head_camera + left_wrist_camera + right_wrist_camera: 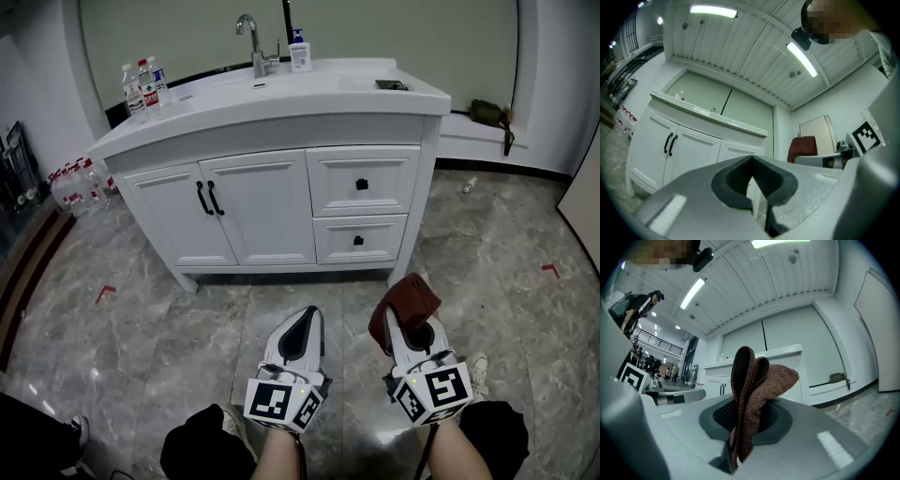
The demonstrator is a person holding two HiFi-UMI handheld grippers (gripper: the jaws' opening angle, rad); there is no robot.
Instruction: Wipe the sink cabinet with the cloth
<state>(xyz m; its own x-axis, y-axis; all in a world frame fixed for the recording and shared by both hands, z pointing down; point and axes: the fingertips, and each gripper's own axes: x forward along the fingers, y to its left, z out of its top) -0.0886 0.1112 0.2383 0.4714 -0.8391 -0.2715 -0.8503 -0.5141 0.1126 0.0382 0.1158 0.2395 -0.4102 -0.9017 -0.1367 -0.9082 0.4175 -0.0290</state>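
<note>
The white sink cabinet (272, 202) stands ahead across the floor, with two doors at its left and two drawers at its right. A brown knitted cloth (405, 305) sticks up folded from my right gripper (401, 323), which is shut on it. The same cloth (752, 394) fills the middle of the right gripper view. My left gripper (307, 323) is held low beside the right one, shut and empty. The left gripper view shows its jaws (752, 187) closed together, the cabinet (684, 145) beyond, and the cloth (802, 147) at right. Both grippers are well short of the cabinet.
A faucet (250, 42), a soap bottle (299, 50) and water bottles (142, 87) stand on the countertop. More bottles (78, 185) sit on the floor left of the cabinet. A dark green bag (488, 112) lies on the ledge at right. The grey marble floor (169, 328) stretches between me and the cabinet.
</note>
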